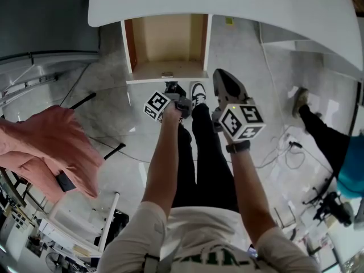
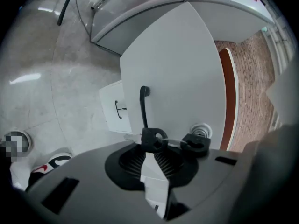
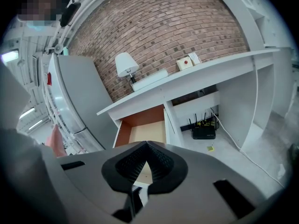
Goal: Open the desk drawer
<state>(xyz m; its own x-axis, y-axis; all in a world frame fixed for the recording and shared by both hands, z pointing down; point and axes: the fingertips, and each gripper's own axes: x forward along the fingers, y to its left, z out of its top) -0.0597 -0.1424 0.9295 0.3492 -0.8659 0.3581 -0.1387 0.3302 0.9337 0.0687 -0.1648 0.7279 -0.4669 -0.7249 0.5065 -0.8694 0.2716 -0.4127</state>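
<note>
The desk drawer [image 1: 168, 77] stands pulled out from under the white desk [image 1: 227, 4], its wooden inside bare apart from one small thing at the front; it also shows in the right gripper view [image 3: 140, 132]. In the left gripper view the white drawer front [image 2: 177, 69] carries a thin black handle [image 2: 143, 104] and black keys [image 2: 154, 138] on a ring. My left gripper [image 2: 150, 149] [image 1: 172, 89] is right at that front with its jaws nearly together; a key head covers the tips. My right gripper [image 1: 220, 75] [image 3: 146, 146] hangs shut and empty, short of the drawer.
A second white cabinet [image 2: 117, 108] with a handle sits lower down. A router [image 3: 204, 132] and cables lie under the desk. A pink cloth [image 1: 45, 147] hangs on a chair at the left. Another person's leg [image 1: 318, 129] and floor cables [image 1: 287, 149] are at the right.
</note>
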